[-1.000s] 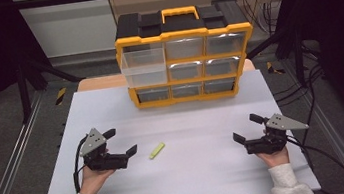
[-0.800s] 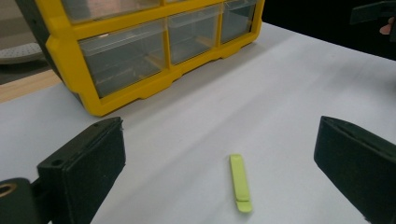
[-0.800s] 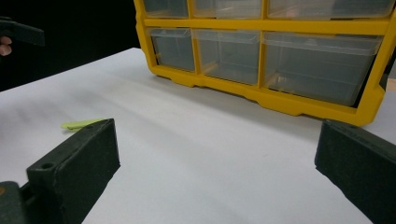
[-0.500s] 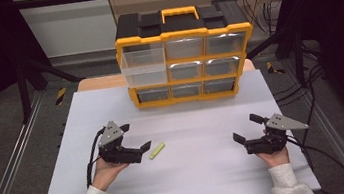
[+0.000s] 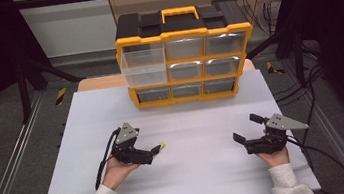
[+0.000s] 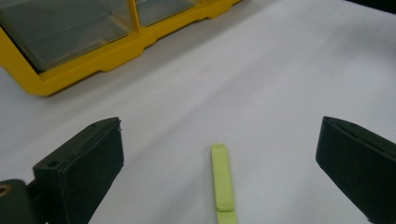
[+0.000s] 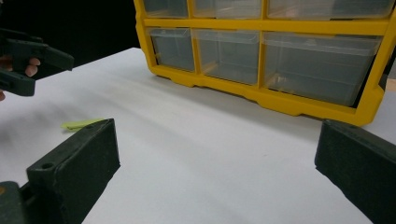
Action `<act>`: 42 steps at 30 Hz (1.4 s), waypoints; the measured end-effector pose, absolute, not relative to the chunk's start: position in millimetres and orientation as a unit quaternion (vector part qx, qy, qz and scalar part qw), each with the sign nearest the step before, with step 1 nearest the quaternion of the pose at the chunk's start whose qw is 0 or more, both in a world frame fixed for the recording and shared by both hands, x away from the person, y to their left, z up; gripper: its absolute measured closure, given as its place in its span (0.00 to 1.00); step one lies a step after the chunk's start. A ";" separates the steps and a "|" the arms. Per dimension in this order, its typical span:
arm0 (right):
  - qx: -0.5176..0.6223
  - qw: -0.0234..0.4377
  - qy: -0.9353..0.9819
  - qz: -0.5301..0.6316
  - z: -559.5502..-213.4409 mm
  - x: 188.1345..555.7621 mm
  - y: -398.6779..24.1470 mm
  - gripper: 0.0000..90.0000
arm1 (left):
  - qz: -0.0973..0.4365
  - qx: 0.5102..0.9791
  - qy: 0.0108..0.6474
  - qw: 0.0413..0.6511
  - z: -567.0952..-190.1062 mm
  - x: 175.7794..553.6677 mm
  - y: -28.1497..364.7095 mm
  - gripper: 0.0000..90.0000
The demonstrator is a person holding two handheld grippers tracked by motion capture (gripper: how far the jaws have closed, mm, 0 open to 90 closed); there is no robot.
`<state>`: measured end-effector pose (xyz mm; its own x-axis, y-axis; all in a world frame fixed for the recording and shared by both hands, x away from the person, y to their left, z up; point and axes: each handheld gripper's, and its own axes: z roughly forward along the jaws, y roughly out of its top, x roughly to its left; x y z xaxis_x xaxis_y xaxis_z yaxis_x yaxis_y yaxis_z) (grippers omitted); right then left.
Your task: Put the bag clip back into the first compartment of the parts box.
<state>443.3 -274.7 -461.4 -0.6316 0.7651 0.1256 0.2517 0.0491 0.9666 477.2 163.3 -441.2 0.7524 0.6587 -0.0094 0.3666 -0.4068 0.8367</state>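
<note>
A small yellow-green strip (image 5: pixel 162 145) lies flat on the white table (image 5: pixel 193 119). My left gripper (image 5: pixel 156 148) is open at the strip's near end. In the left gripper view the strip (image 6: pixel 222 179) lies lengthwise between the two wide-apart jaws of that gripper (image 6: pixel 219 133), touching neither. My right gripper (image 5: pixel 247 127) rests open near the table's right front with nothing in it. In the right gripper view its jaws (image 7: pixel 215 135) stand far apart, with the strip (image 7: pixel 79 124) and the left gripper (image 7: pixel 28 60) off to the left.
A yellow organizer (image 5: pixel 182 35) with clear drawers and a black top stands at the back of the table. Its top-left drawer (image 5: pixel 144 68) is pulled out. Cables trail from both grippers. Bare table lies between the grippers and the organizer.
My left gripper has moved right, up to the strip, so that its open jaws now straddle it. The right gripper has stayed where it was.
</note>
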 end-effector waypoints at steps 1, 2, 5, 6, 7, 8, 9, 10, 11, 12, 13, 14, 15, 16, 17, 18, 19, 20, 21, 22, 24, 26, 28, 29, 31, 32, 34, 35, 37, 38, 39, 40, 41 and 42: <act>0.370 0.221 0.689 0.583 -461.3 443.2 -274.8 0.00 | 0.161 0.824 0.314 0.443 -443.3 477.8 161.9 0.01; 0.370 0.220 0.689 0.584 -461.1 443.2 -275.0 0.00 | 0.160 0.826 0.314 0.440 -444.8 478.3 161.1 0.01; 0.369 0.220 0.689 0.584 -461.1 443.2 -275.0 0.00 | 0.160 0.832 0.319 0.426 -450.8 479.8 157.2 0.02; 0.369 0.220 0.689 0.584 -461.1 443.2 -275.0 0.00 | 0.159 0.833 0.320 0.423 -452.0 480.2 156.5 0.02; 0.369 0.220 0.689 0.583 -461.3 443.5 -274.9 0.01 | 0.157 0.836 0.323 0.416 -455.1 481.4 154.9 0.02; 0.369 0.220 0.689 0.583 -461.3 443.5 -274.9 0.01 | 0.157 0.836 0.323 0.416 -455.1 481.4 154.9 0.03; 0.369 0.220 0.690 0.583 -461.7 443.6 -274.5 0.01 | 0.157 0.839 0.326 0.406 -458.1 482.7 153.4 0.04; 0.369 0.220 0.690 0.583 -461.7 443.6 -274.5 0.01 | 0.157 0.839 0.326 0.406 -458.1 482.7 153.4 0.04; 0.369 0.220 0.691 0.581 -461.8 443.7 -274.4 0.00 | 0.153 0.841 0.331 0.399 -461.1 484.3 152.4 0.05; 0.369 0.219 0.691 0.581 -461.8 443.7 -274.4 0.01 | 0.152 0.841 0.335 0.397 -462.8 485.0 152.0 0.06; 0.371 0.216 0.691 0.581 -461.5 443.3 -274.3 0.01 | 0.150 0.843 0.338 0.391 -464.3 485.9 151.5 0.07; 0.369 0.219 0.691 0.582 -461.7 443.6 -274.4 0.01 | 0.148 0.845 0.339 0.386 -465.8 486.6 150.7 0.08; 0.369 0.220 0.690 0.583 -461.7 443.7 -274.4 0.01 | 0.148 0.846 0.341 0.381 -467.2 487.0 149.8 0.09; 0.369 0.220 0.690 0.583 -461.7 443.7 -274.4 0.01 | 0.148 0.846 0.341 0.381 -467.2 487.0 149.8 0.10; 0.370 0.220 0.689 0.583 -461.6 443.7 -274.5 0.00 | 0.146 0.849 0.341 0.377 -469.1 487.1 148.3 0.13; 0.370 0.220 0.689 0.583 -461.6 443.7 -274.5 0.00 | 0.144 0.849 0.343 0.376 -469.6 487.1 147.6 0.14; 0.370 0.220 0.690 0.583 -461.6 443.8 -274.6 0.01 | 0.144 0.849 0.343 0.376 -469.6 487.1 147.6 0.16; 0.370 0.220 0.690 0.583 -461.6 443.8 -274.6 0.01 | 0.142 0.849 0.344 0.374 -470.1 487.2 147.0 0.16; 0.370 0.221 0.690 0.581 -461.5 443.8 -274.8 0.01 | 0.137 0.850 0.346 0.373 -471.3 487.3 146.2 0.21; 0.370 0.221 0.690 0.582 -461.6 443.8 -274.8 0.01 | 0.137 0.850 0.346 0.373 -471.3 487.3 146.2 0.23; 0.369 0.221 0.691 0.581 -461.8 444.0 -274.7 0.01 | 0.133 0.851 0.347 0.370 -473.3 486.8 145.1 0.28; 0.372 0.217 0.691 0.581 -461.5 443.6 -274.4 0.00 | 0.131 0.852 0.346 0.370 -474.3 486.4 144.6 0.33; 0.371 0.217 0.691 0.581 -461.5 443.6 -274.5 0.01 | 0.130 0.853 0.346 0.370 -474.7 486.3 144.2 0.38; 0.371 0.218 0.691 0.581 -461.5 443.7 -274.7 0.01 | 0.127 0.853 0.346 0.370 -475.2 486.1 143.4 0.41; 0.371 0.218 0.691 0.580 -461.5 443.8 -274.7 0.01 | 0.127 0.854 0.345 0.368 -475.5 486.1 143.1 0.46; 0.372 0.217 0.691 0.581 -461.5 443.8 -274.6 0.00 | 0.126 0.855 0.345 0.367 -475.7 486.2 143.0 0.48; 0.371 0.216 0.691 0.581 -461.6 443.9 -274.5 0.01 | 0.124 0.856 0.345 0.364 -476.6 486.1 142.1 0.50; 0.370 0.218 0.692 0.581 -461.9 444.2 -274.5 0.01 | 0.123 0.857 0.344 0.363 -476.8 486.2 142.0 0.52; 0.370 0.218 0.692 0.581 -462.1 444.4 -274.2 0.01 | 0.121 0.857 0.346 0.362 -477.4 486.1 140.8 0.58; 0.370 0.218 0.692 0.581 -462.1 444.4 -274.2 0.01 | 0.121 0.857 0.346 0.362 -477.4 486.1 140.8 0.60; 0.371 0.216 0.692 0.581 -462.0 444.2 -274.1 0.00 | 0.121 0.859 0.346 0.358 -477.9 486.3 139.9 0.62; 0.372 0.217 0.691 0.580 -462.0 444.2 -274.0 0.00 | 0.122 0.860 0.346 0.355 -478.3 486.3 139.4 0.63; 0.371 0.217 0.692 0.580 -462.0 444.3 -274.0 0.01 | 0.122 0.860 0.346 0.355 -478.3 486.3 139.4 0.64; 0.372 0.217 0.692 0.580 -462.0 444.2 -274.0 0.01 | 0.121 0.861 0.347 0.352 -479.0 486.4 138.5 0.65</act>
<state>444.2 -274.0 -462.0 -0.6300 0.7653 0.1316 0.2625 0.0504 0.9636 486.4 138.5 -479.0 0.7295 0.6831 -0.0358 0.5123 -0.5110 0.6902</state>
